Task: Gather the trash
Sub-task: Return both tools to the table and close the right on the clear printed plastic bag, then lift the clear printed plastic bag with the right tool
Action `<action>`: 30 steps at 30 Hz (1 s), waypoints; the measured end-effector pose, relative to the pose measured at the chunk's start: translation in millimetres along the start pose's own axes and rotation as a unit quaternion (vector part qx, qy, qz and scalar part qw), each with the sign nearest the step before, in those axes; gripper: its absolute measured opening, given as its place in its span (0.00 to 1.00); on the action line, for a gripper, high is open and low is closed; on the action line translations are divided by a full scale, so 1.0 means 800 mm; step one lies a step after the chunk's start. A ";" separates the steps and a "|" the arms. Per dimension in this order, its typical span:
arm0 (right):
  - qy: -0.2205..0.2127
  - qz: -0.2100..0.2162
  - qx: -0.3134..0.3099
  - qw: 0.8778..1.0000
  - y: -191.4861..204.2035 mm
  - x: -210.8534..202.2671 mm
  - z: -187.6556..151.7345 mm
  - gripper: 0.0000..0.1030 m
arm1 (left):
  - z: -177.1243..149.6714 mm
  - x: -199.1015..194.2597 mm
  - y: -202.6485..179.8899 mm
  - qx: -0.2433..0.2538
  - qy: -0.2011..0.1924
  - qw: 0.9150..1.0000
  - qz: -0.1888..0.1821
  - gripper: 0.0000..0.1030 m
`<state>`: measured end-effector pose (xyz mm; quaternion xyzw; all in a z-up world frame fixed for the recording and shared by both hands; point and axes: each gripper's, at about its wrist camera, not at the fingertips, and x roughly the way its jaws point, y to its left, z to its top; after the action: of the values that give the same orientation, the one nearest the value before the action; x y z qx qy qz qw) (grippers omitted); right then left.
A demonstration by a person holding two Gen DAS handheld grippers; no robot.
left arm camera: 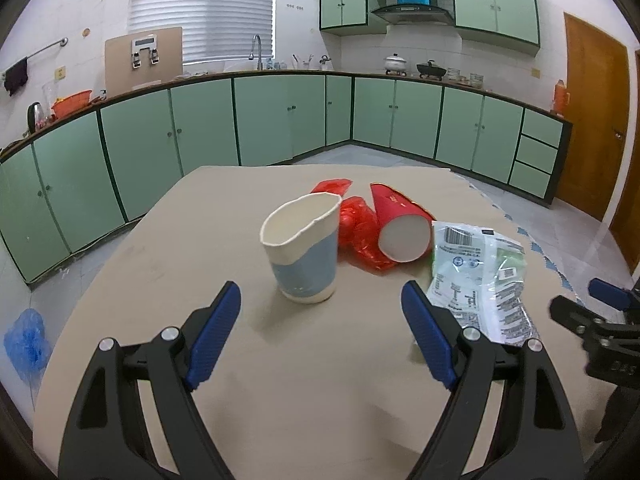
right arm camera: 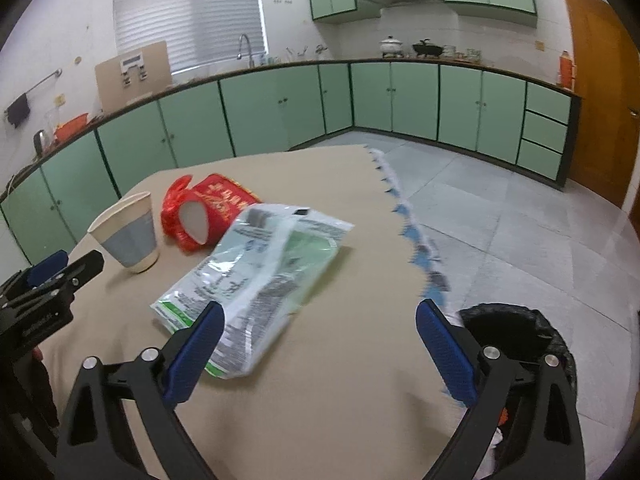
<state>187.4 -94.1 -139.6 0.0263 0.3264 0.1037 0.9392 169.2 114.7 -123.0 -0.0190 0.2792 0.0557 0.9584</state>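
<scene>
A dented white-and-blue paper cup [left arm camera: 302, 250] stands upright on the table; it also shows in the right wrist view [right arm camera: 128, 234]. A red paper cup [left arm camera: 400, 226] lies on its side beside red plastic wrapping [left arm camera: 358, 232]. A clear printed plastic bag [left arm camera: 476, 276] lies flat to the right, and shows in the right wrist view [right arm camera: 256, 276]. My left gripper [left arm camera: 322, 300] is open and empty, just short of the paper cup. My right gripper [right arm camera: 320, 324] is open and empty, with its left finger over the bag's near end.
The table [left arm camera: 280, 380] has a beige top with a jagged right edge [right arm camera: 404, 216]. A black-lined trash bin [right arm camera: 516, 332] sits on the floor at the table's right. Green cabinets [left arm camera: 200, 128] line the walls. A blue bag [left arm camera: 26, 340] lies on the floor at left.
</scene>
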 end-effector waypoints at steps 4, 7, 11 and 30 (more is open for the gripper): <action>0.014 0.004 -0.001 1.000 0.012 0.015 0.001 0.89 | -0.001 0.002 0.008 0.002 -0.001 1.000 0.002 0.77; 0.032 0.003 -0.009 0.999 0.022 0.030 0.001 0.85 | 0.000 0.005 0.014 -0.002 0.004 1.000 0.002 0.77; 0.059 0.005 -0.007 0.998 0.024 0.044 -0.003 0.82 | -0.004 0.009 0.022 -0.008 0.006 1.000 0.001 0.77; 0.079 0.019 -0.021 0.997 0.028 0.052 -0.007 0.19 | -0.006 0.021 0.028 -0.027 0.023 0.999 -0.005 0.78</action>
<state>212.0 -63.6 -167.0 0.0041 0.3963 0.1300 0.9089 178.2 138.6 -136.3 -0.0481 0.2993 0.0578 0.9512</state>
